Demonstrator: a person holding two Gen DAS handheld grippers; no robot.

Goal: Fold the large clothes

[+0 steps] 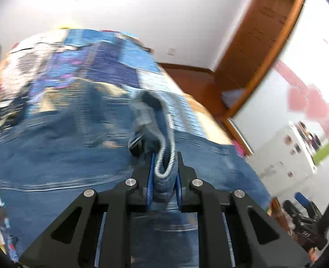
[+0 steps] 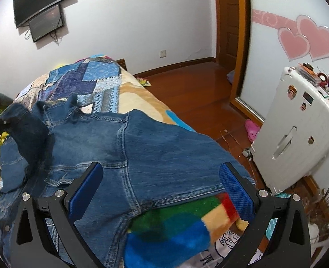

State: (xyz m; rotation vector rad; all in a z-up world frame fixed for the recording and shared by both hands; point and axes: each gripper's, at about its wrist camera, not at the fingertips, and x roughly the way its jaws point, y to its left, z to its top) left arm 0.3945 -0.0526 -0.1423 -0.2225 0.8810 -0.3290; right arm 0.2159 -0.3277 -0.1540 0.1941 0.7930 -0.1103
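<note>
Left hand-held gripper [image 1: 164, 169] is clenched on a bunched fold of the denim jacket [image 1: 79, 147]; a thick hem w/ pale stitching sits pinched between its blue pads [image 1: 150, 174], and the gathered cloth rises up in front of the fingers. Left view is motion-blurred, so finer detail can't be made out.

Right hand-held gripper [image 2: 161, 185] is released, fingers spread wide apart w/ nothing between them, hovering over the jacket's lower hem. Can't tell if the pads [image 2: 236, 187] touch the cloth.

Jacket [image 2: 142, 147] lies spread on the bed [image 2: 137, 93], back seams up, on top of a patchwork blue quilt [image 2: 92, 76] and a bright multi-colour blanket [image 2: 177, 225]. One part of the denim is lifted at the left edge of the right view, approx. where a black gripper body shows.

Beside the bed: wood floor [image 2: 198, 84], white suitcase [image 2: 298, 122] w/ stickers, pink shoe [image 2: 251, 129], pink hearts [image 2: 307, 40] on the wall, TV [image 2: 41, 0] mounted on the far wall.
</note>
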